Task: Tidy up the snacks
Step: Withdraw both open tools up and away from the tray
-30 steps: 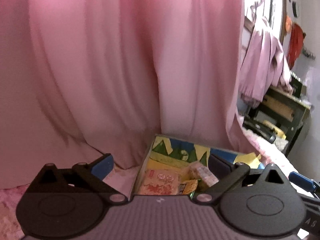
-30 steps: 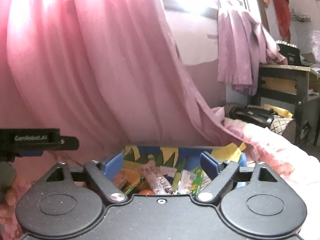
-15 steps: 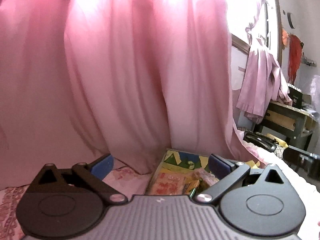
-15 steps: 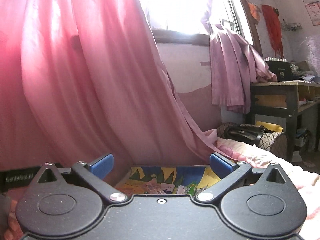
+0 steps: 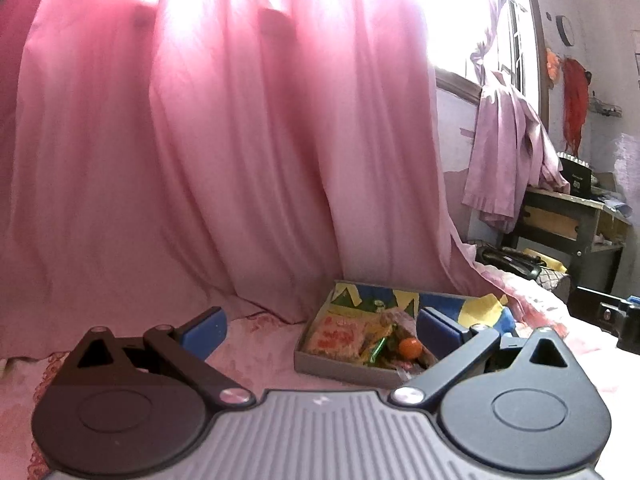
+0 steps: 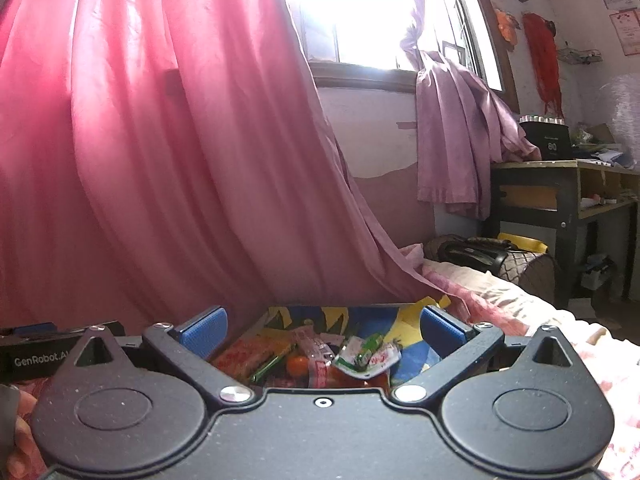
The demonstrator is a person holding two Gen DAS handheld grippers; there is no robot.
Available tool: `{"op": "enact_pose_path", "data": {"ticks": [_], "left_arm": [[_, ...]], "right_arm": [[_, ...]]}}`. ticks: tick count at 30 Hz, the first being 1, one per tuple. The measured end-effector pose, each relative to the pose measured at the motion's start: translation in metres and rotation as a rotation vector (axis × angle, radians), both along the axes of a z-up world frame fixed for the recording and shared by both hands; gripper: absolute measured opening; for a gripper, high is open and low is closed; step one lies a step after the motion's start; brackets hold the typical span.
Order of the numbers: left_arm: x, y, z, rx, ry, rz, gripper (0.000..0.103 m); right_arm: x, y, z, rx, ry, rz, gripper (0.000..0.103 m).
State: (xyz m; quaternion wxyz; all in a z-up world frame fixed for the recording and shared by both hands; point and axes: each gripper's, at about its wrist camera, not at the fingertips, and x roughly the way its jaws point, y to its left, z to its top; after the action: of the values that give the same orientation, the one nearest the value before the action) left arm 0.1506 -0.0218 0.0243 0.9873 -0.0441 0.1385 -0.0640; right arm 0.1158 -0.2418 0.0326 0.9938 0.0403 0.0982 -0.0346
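Note:
A shallow grey box (image 5: 320,366) with a blue and yellow lining lies on the pink bedspread and holds several snack packets and an orange ball (image 5: 410,347). An orange noodle packet (image 5: 335,334) lies at its left side. My left gripper (image 5: 320,330) is open and empty, held above the bed just left of and before the box. In the right wrist view the same box (image 6: 404,354) lies straight ahead with the orange packet (image 6: 250,354), a small orange ball (image 6: 297,364) and green-white wrappers (image 6: 366,356). My right gripper (image 6: 322,330) is open and empty over the box's near edge.
A pink curtain (image 5: 240,160) hangs right behind the box. A dark desk (image 6: 560,200) with a purple cloth (image 6: 456,136) stands at the right, a black bag (image 6: 476,256) by it. The left gripper's body (image 6: 48,350) shows at the left in the right wrist view.
Both grippers have pulled back and tilted up from the box, so more curtain and window show. Both stay open and empty.

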Motion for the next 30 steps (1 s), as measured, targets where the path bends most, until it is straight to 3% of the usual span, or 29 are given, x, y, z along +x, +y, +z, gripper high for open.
{"op": "enact_pose_path", "data": {"ticks": [13,30], "left_arm": [[-0.036,0.006,-0.01,0.021,0.026,-0.003,0.103],[-0.06,0.005,-0.025,0.09,0.166,-0.012,0.103]], "right_arm": [[-0.031,-0.001,-0.009,0.024,0.045,-0.026,0.102],[-0.045,0.013,-0.03,0.016,0.215,-0.016,0.102]]}}
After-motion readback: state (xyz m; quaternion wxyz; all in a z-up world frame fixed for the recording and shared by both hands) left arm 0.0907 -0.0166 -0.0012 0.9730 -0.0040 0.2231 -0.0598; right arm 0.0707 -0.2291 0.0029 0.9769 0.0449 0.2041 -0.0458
